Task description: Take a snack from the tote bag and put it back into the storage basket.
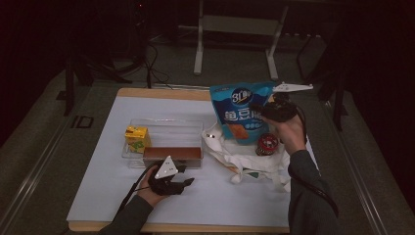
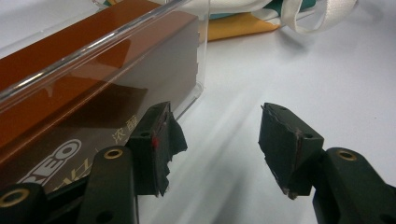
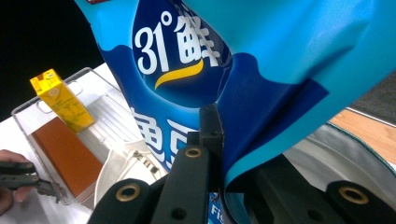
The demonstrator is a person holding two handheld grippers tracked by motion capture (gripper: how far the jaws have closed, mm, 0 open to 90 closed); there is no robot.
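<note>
My right gripper (image 1: pixel 262 111) is shut on a blue snack bag (image 1: pixel 242 111) and holds it upright in the air above a white cloth tote bag (image 1: pixel 249 159). In the right gripper view the blue bag (image 3: pixel 261 60) is pinched between the jaws. My left gripper (image 1: pixel 182 182) rests low near the front of a clear plastic tray (image 1: pixel 166 126), open with nothing between its fingers (image 2: pixel 289 142). In the tray lie a brown flat box (image 1: pixel 172 153) and a yellow juice carton (image 1: pixel 136 137).
A red round tin (image 1: pixel 267 143) sits on the tote bag under the right hand. The white table mat (image 1: pixel 107 196) has free room at the front. A metal stand (image 1: pixel 237 29) is on the floor beyond the table.
</note>
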